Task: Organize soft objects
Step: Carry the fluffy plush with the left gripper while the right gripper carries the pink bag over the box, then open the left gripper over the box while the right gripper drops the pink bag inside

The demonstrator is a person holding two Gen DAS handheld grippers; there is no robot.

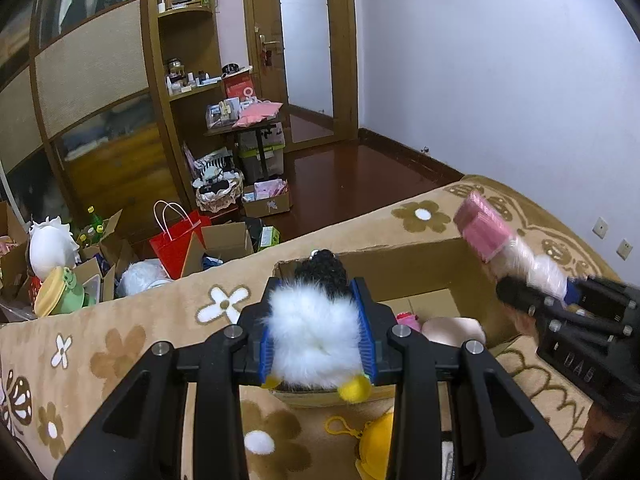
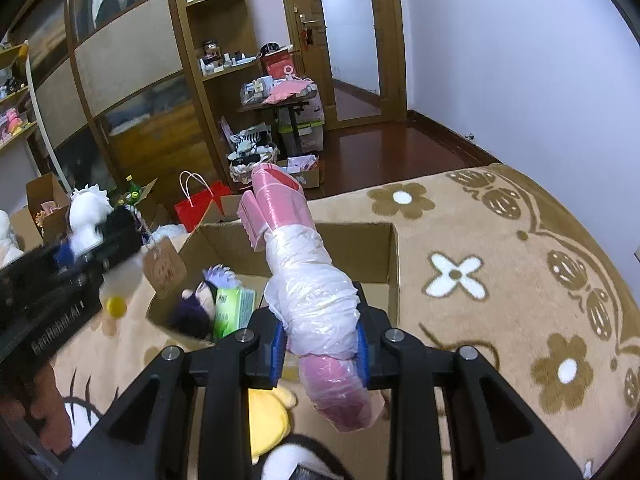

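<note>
above the cardboard box (image 2: 394,256) on the bed, your left gripper (image 1: 318,338) pinches the fluffy white toy (image 1: 314,332) and your right gripper (image 2: 322,346) clamps the plastic-wrapped pink bundle (image 2: 312,292); you're mid-delivery, so next lower and release both inside.

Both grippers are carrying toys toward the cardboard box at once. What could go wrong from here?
The left gripper and right gripper may collide over the cardboard box. The long plastic-wrapped pink toy, clamped low on its length, could tip or slip. The fluffy white toy compresses easily and might slide out.
</note>
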